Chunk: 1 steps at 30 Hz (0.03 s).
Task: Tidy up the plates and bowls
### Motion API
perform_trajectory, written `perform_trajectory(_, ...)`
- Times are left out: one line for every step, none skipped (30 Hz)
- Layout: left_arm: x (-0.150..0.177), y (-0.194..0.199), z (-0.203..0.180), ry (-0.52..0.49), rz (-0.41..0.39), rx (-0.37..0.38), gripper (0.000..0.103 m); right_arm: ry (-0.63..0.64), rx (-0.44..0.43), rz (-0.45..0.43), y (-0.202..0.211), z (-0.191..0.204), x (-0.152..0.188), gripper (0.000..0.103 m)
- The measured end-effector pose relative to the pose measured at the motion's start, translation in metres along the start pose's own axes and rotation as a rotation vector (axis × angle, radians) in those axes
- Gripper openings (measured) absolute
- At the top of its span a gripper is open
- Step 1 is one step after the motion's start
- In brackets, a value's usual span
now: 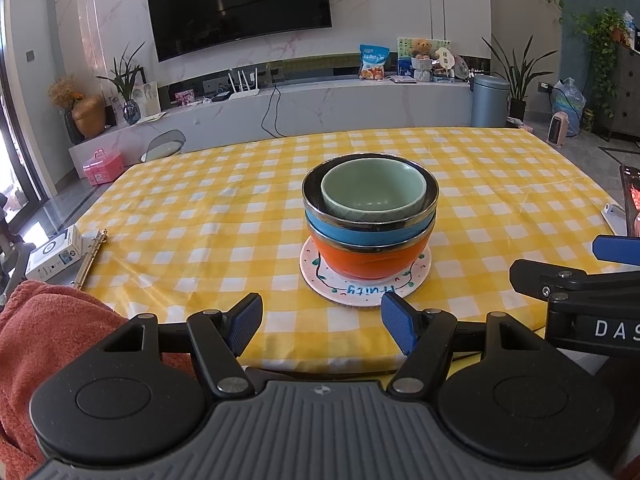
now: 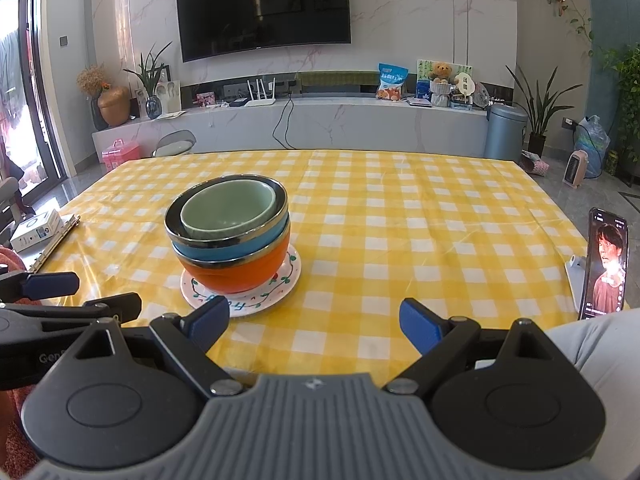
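Three bowls are nested on a white patterned plate [image 1: 362, 286] on the yellow checked table. The orange bowl [image 1: 370, 258] is at the bottom, a blue bowl [image 1: 344, 230] sits in it, and a pale green bowl [image 1: 373, 192] rests on top. In the right wrist view the same stack shows left of centre: plate [image 2: 256, 300], orange bowl [image 2: 240, 270], blue bowl [image 2: 224, 249], green bowl [image 2: 229, 210]. My left gripper [image 1: 322, 322] is open at the near table edge, just short of the plate. My right gripper [image 2: 314, 322] is open too, to the right of the stack, holding nothing.
A phone [image 2: 606, 264] stands upright on a stand at the table's right edge. A white box [image 1: 56, 254] and a gold binder [image 1: 90, 260] lie at the left edge. An orange towel [image 1: 44, 336] is at my near left. The right gripper's body [image 1: 580, 292] is close beside my left one.
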<state>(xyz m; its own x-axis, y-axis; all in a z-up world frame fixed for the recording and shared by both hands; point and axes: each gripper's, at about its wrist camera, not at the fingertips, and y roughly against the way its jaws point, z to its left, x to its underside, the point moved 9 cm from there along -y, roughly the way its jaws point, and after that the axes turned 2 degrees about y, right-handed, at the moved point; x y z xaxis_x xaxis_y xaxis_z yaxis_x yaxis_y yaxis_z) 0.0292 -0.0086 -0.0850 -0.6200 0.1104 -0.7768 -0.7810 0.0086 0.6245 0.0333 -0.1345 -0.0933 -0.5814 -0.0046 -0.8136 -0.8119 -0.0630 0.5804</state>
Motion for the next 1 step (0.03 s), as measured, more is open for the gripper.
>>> perform_trajectory(0.0002,-0.0001,0.0001,0.001,0.002,0.001,0.08,-0.001,-0.001,0.002,-0.0006,-0.0003,-0.0001,0.09)
